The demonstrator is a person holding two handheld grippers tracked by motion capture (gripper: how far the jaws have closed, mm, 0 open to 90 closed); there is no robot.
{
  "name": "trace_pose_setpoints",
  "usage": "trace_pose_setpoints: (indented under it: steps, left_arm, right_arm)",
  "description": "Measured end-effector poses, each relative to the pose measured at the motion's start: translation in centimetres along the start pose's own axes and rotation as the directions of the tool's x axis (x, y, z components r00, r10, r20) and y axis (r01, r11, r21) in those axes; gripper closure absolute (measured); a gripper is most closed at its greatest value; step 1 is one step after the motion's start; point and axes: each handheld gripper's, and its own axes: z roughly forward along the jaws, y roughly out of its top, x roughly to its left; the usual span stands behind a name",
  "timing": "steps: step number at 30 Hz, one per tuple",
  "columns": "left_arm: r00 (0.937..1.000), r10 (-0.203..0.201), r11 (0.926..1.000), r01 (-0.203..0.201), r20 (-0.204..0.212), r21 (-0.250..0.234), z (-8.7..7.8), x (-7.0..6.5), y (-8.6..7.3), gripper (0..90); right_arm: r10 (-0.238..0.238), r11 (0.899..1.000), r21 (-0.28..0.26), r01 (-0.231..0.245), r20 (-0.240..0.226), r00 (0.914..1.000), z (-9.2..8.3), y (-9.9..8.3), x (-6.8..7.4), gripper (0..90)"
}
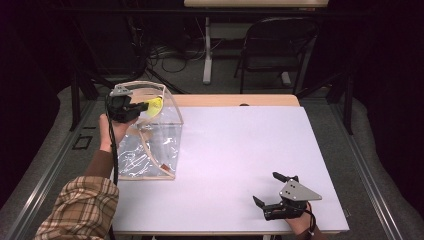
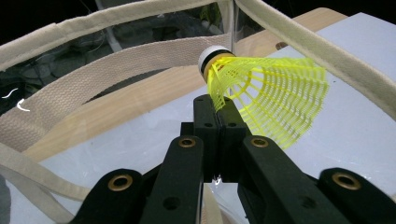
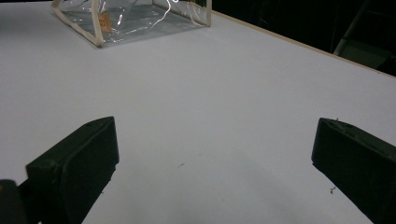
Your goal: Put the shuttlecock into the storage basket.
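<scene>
while over clear bag (image 1: 150, 135) | left gripper (image 2: 219, 109) clamps shuttlecock (image 2: 266, 93) | right gripper (image 1: 275, 192) spread wide

Beyond your white-topped bench (image 1: 240, 150) you face a dark room: grey carpet (image 1: 225, 80), a black folding chair (image 1: 277, 47), tangled cables (image 1: 170, 55) underneath another table (image 1: 255, 3).

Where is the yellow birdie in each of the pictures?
High view: the birdie is upper left, at the top opening of the clear bag, in the left gripper.
Left gripper view: the birdie is right of centre, pinched by the fingers.
Right gripper view: I can't find it there.
Shared landmark: the clear bag with its cloth edging.
</scene>
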Motion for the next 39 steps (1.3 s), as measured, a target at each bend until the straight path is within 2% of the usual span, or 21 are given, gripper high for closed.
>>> trace_pose_setpoints:
  steps: [32, 35, 36, 39]
  left_arm:
    - [0.9998, -0.005, 0.9982, 0.004, 0.017, 0.060, 1.2, 0.3, -0.7, 89.2]
    - [0.9999, 0.006, 0.9979, -0.007, 0.013, 0.065, 1.3, 0.2, -0.7, 89.0]
    - [1.0000, 0.004, 0.9982, -0.004, 0.008, 0.060, 1.4, 0.2, -0.7, 88.4]
    - [1.0000, -0.008, 0.9987, 0.008, 0.003, 0.050, 1.4, 0.4, -0.7, 72.8]
  right_arm:
    - [-0.001, 1.000, 0.002, 0.001, 0.000, 1.0000, 0.0, 0.0, 0.0, 0.1]
    - [0.000, 1.000, 0.001, 0.000, -0.001, 1.0000, 0.0, 0.0, 0.0, 0.2]
    - [0.000, 1.000, 0.001, 0.000, 0.000, 1.0000, 0.0, 0.0, 0.0, 0.1]
    - [-0.001, 1.000, 0.000, 0.001, -0.001, 1.0000, 0.0, 0.0, 0.0, 0.1]
